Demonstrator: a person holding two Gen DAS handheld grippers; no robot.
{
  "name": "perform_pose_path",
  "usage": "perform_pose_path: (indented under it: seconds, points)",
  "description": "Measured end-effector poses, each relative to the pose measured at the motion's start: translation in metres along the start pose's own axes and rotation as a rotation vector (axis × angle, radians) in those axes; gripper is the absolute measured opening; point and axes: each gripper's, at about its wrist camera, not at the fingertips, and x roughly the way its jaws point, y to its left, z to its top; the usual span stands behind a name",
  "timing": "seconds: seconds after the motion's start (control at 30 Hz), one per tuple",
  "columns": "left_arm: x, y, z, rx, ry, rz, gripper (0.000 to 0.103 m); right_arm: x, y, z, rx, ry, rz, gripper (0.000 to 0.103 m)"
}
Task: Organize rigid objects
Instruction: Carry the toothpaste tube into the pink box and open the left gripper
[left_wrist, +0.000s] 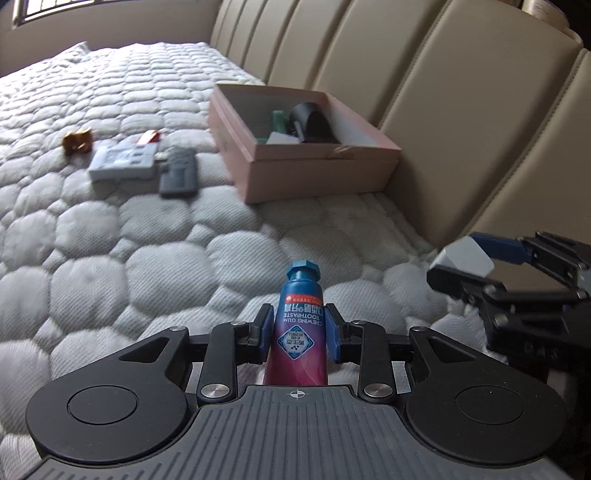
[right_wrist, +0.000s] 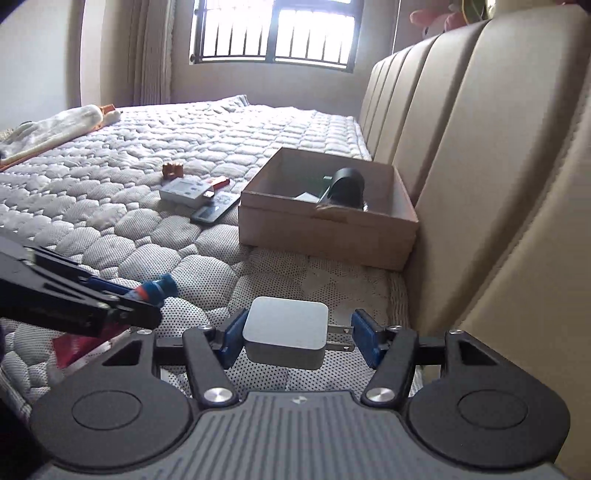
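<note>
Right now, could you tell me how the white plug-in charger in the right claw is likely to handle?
The white charger looks rigid and smooth-sided, so it may slip. One pad bears on its thin prongs, so it could pivot. It probably won't roll, being boxy.

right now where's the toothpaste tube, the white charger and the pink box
toothpaste tube (left_wrist: 300, 325), left wrist view, on its label
white charger (right_wrist: 286, 332), right wrist view, on its top face
pink box (left_wrist: 317, 173), left wrist view, on its near side wall
</note>
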Motion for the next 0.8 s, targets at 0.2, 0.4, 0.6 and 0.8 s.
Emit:
perform_pose_path:
  seconds: [0.2, 0.4, 0.6, 0.8]
  points:
    - [0.014, -0.025, 0.070, 0.066, -0.078, -0.008, 0.033, -0.029, -0.010, 0.003, 0.011, -0.072, -0.020, 0.061]
    - [0.054, -0.026, 0.156, 0.028, -0.192, 0.074, 0.033, -0.027, -0.011, -0.002, -0.001, -0.098, -0.021, 0.061]
    - [0.109, -0.004, 0.186, -0.063, -0.216, 0.184, 0.032, -0.031, -0.008, -0.014, -0.035, -0.110, -0.015, 0.061]
    - [0.122, 0.012, 0.176, -0.106, -0.183, 0.175, 0.032, -0.023, -0.011, -0.020, -0.046, -0.086, -0.026, 0.061]
